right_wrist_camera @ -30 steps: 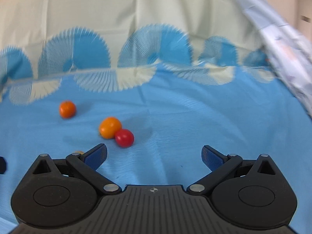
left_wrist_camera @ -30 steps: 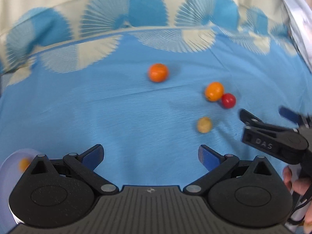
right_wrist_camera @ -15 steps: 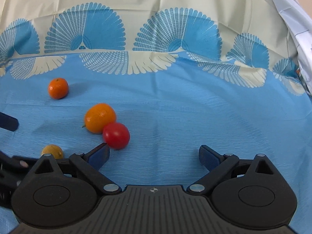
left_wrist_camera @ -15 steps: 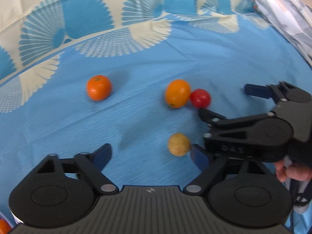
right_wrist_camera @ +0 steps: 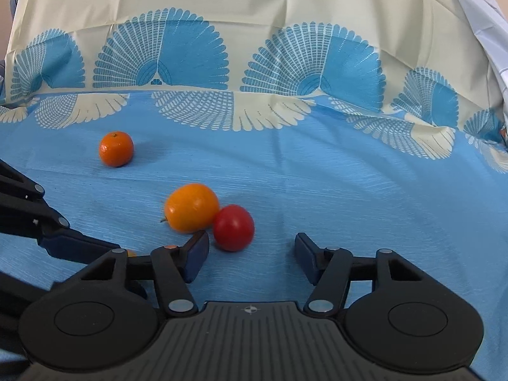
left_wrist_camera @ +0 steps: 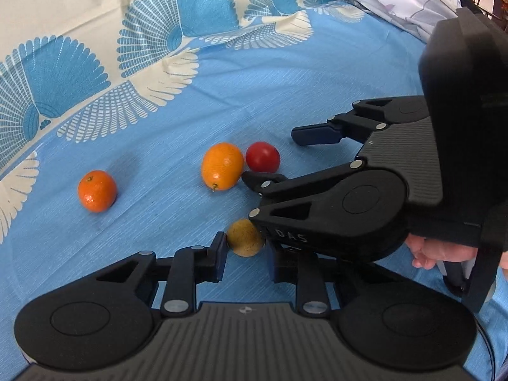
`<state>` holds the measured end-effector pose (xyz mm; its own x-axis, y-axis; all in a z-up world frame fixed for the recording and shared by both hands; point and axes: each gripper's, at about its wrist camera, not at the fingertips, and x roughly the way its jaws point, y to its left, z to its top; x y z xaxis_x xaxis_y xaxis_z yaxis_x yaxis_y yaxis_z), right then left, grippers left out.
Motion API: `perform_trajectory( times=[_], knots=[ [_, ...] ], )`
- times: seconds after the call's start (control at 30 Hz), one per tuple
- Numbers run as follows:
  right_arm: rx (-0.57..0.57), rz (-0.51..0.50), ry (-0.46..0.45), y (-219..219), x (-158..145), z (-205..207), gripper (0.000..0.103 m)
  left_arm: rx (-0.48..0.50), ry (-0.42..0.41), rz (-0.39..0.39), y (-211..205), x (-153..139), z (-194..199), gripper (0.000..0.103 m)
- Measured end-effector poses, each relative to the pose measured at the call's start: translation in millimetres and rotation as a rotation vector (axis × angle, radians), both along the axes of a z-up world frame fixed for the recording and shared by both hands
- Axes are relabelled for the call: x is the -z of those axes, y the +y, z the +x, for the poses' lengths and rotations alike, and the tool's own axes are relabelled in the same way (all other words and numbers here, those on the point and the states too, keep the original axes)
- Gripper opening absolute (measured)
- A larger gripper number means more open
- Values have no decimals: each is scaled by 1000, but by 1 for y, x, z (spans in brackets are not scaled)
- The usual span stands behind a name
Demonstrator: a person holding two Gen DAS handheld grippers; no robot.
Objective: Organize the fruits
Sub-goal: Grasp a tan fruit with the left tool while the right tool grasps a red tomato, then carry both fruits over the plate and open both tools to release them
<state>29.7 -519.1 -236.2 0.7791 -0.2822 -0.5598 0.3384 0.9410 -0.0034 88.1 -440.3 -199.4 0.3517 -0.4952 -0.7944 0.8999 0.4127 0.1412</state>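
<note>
The left gripper has just clenched on the small yellow-brown fruit on the blue cloth — light, round, likely to roll, best pinched across its middle. The right gripper, jaws half-closed and not yet touching, flanks the red tomato — soft, easily bruised.

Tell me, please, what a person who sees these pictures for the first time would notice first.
The eye goes first to the left gripper, shut on a small, round, yellow-brown fruit near the bottom of its view. Beside it, the right gripper, jaws just closing but touching nothing, reaches toward a shiny red tomato that touches a large round orange. A smaller orange mandarin lies apart on the blue patterned cloth.
</note>
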Motion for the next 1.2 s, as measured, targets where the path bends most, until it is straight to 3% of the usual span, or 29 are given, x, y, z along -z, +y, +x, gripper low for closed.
perform_trajectory(
  times=[0.07,0.1,0.13,0.3,0.47,0.7,0.93,1.2],
  knots=[
    [4,10,-5,-2,0,1,62,-6,11,-6,-2,0,2,28],
    [6,4,-9,-2,-1,1,51,-14,16,-15,-2,-1,4,28],
    [3,3,-13,-3,-2,1,28,-32,22,-31,0,-2,5,28],
    [113,-14,-4,-17,-6,-8,28,-143,61,-93,9,-13,14,27],
    [191,49,-25,-35,-9,-20,28,-234,50,-118,26,-36,10,27],
    [187,35,-102,-17,-43,-41,28,-462,67,-153,108,-101,-13,27],
    [125,32,-135,59,-101,-103,28,-566,32,-196,216,-168,-63,28],
    [-108,115,-60,188,-139,-167,28,-655,35,-262,315,-201,-105,28]
  ],
)
